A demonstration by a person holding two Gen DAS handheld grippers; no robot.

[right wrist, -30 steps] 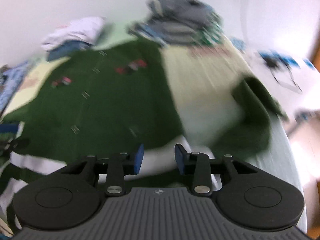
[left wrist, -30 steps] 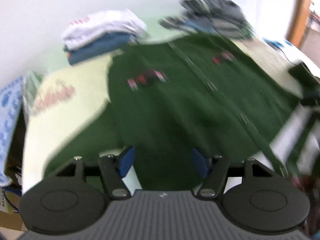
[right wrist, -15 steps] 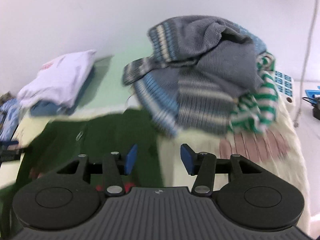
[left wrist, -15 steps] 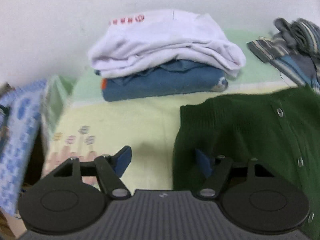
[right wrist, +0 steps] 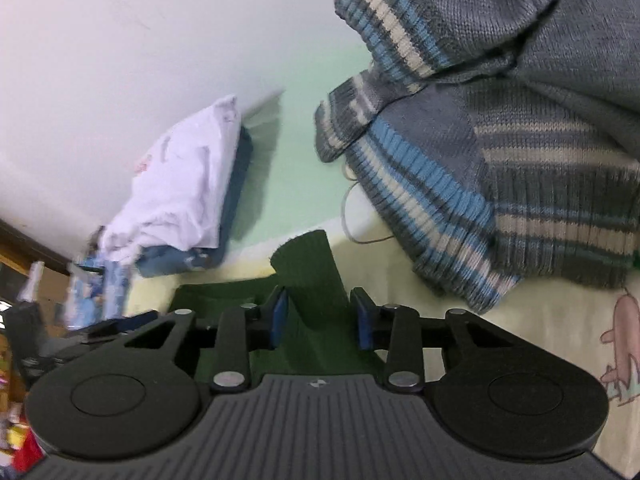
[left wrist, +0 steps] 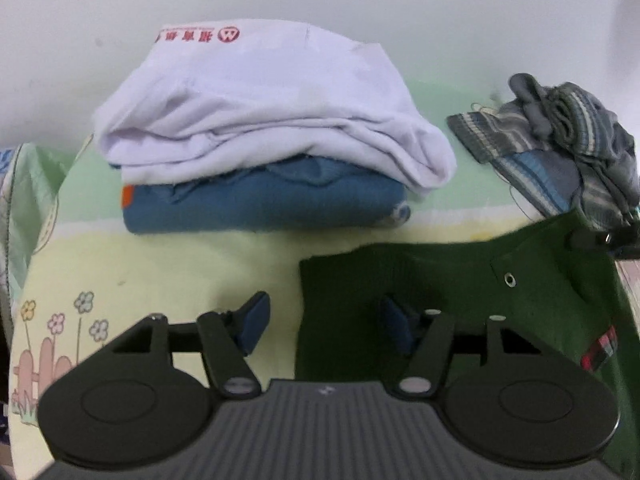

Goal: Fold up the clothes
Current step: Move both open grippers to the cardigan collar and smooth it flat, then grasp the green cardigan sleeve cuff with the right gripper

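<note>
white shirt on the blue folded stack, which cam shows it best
The left wrist view. There the white shirt faces the camera, whole and sharp, red print legible along its top edge, lying on the blue garment. The right wrist view catches it only far off at the left, edge-on and blurred.

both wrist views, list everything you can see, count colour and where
green cardigan: 1, dark green with snap buttons, on the bed under both grippers
white garment: 1, white with red print, folded on top of the stack by the wall
blue garment: 1, blue, folded at the bottom of that stack
striped sweater: 1, grey with blue and cream stripes, crumpled beyond the cardigan
bed sheet: 1, pale yellow and green with cartoon print, beneath everything
left gripper: 1, black with blue pads, open over the cardigan's edge
right gripper: 1, black with blue pads, open around a raised cardigan fold
</note>
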